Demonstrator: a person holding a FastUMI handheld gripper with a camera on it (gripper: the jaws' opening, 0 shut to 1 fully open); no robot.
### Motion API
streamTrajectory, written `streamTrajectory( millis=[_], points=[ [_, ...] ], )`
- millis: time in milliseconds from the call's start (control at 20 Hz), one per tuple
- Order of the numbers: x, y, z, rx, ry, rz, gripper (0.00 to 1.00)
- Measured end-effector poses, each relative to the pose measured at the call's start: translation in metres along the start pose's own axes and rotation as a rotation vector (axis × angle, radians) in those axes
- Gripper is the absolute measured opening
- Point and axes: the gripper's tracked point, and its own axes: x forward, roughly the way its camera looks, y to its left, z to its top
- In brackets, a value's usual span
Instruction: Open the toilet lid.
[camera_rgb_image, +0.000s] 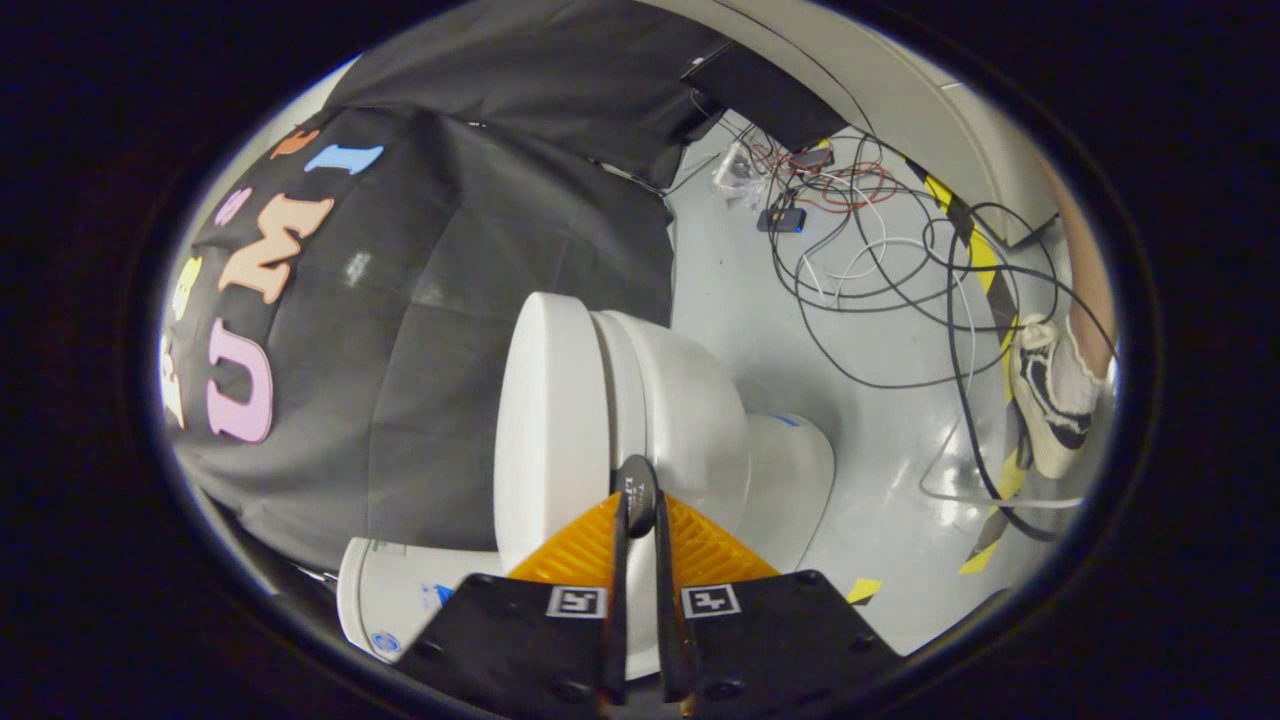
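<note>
Just ahead of the nearly closed, empty gripper (640, 520) sits the lid (545, 420), flat on the toilet (690, 410), long axis running away from the fingers. Cables (880, 260) litter the grey floor (880, 430).

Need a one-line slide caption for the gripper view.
Tool nearly closed at the rim of the white toilet, lid down; cables on the floor beyond.

The gripper (640, 515) has its orange fingers (575, 550) almost closed at the edge of the white toilet lid (545, 420); beyond them, cables (880, 270) sprawl across the grey floor (720, 300).
</note>
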Motion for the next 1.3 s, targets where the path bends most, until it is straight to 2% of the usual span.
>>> streamTrajectory(
  millis=[100, 300, 450, 750, 900, 1100, 1300],
  points=[
    [-0.002, 0.002, 0.000, -0.028, -0.007, 0.012, 0.08],
    [-0.008, 0.008, 0.001, -0.077, -0.003, 0.025, 0.08],
    [-0.018, 0.030, 0.006, -0.128, -0.031, 0.065, 0.08],
    [-0.043, 0.074, 0.009, -0.303, -0.069, 0.117, 0.08],
    [-0.055, 0.104, 0.005, -0.380, -0.072, 0.169, 0.08],
    [-0.075, 0.147, -0.011, -0.540, -0.073, 0.256, 0.08],
    [-0.088, 0.168, -0.019, -0.701, -0.068, 0.299, 0.08]
  ],
)
